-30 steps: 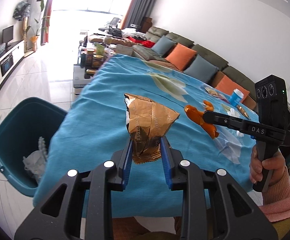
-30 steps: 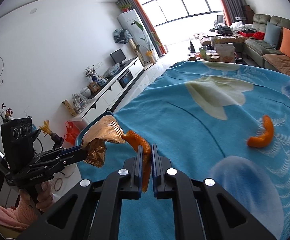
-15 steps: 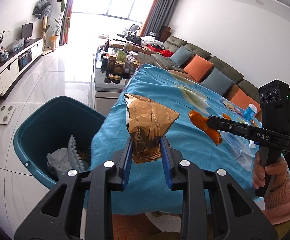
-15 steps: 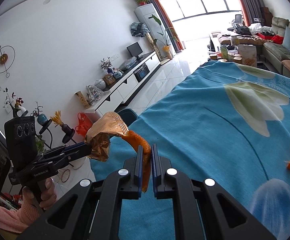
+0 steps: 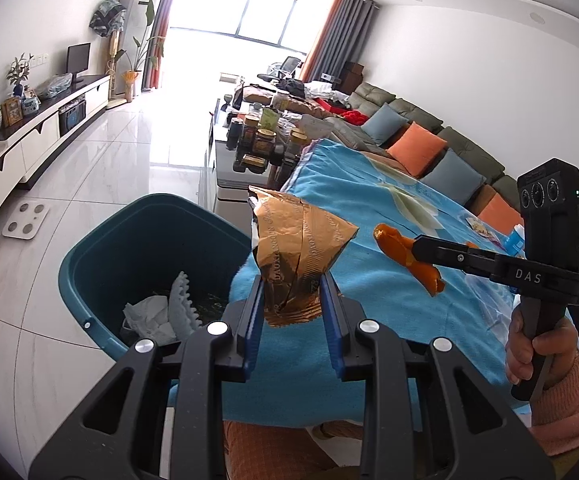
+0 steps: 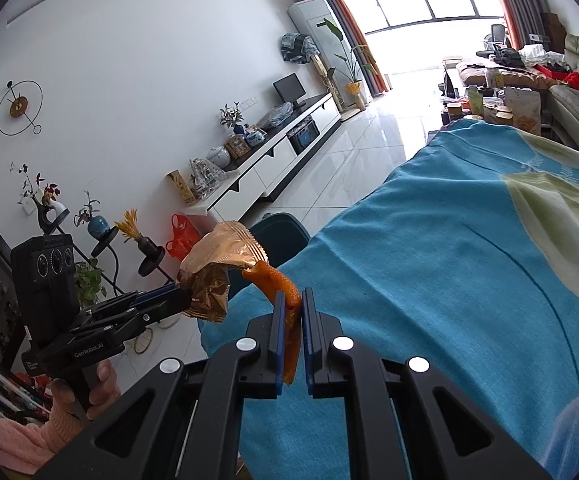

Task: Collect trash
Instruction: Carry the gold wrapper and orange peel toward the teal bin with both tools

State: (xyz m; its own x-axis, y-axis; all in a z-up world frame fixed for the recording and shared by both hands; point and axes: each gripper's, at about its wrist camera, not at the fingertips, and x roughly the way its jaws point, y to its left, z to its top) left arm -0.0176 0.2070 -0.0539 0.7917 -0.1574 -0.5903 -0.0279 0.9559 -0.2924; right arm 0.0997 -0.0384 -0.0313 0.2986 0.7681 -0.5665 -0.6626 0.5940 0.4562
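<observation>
My left gripper [image 5: 292, 280] is shut on a crumpled gold foil wrapper [image 5: 301, 248] and holds it above the table's left edge, beside the teal trash bin [image 5: 89, 248]. My right gripper [image 6: 291, 300] is shut on an orange peel [image 6: 275, 280]. In the left wrist view the peel [image 5: 405, 256] hangs above the blue tablecloth [image 5: 369, 200], to the right of the wrapper. In the right wrist view the wrapper [image 6: 213, 268] sits just left of the peel, with the bin's rim [image 6: 285, 224] behind both.
The bin holds white crumpled paper [image 5: 149, 316] and other trash. Jars [image 5: 261, 140] crowd a low table beyond the blue table. A white TV cabinet [image 5: 29, 148] lines the left wall and a sofa [image 5: 429, 136] the right. A white scale [image 5: 25, 220] lies on the floor.
Both grippers have swung left toward the bin with their loads. The bin fills more of the left wrist view, and the second peel on the cloth has left the right wrist view.
</observation>
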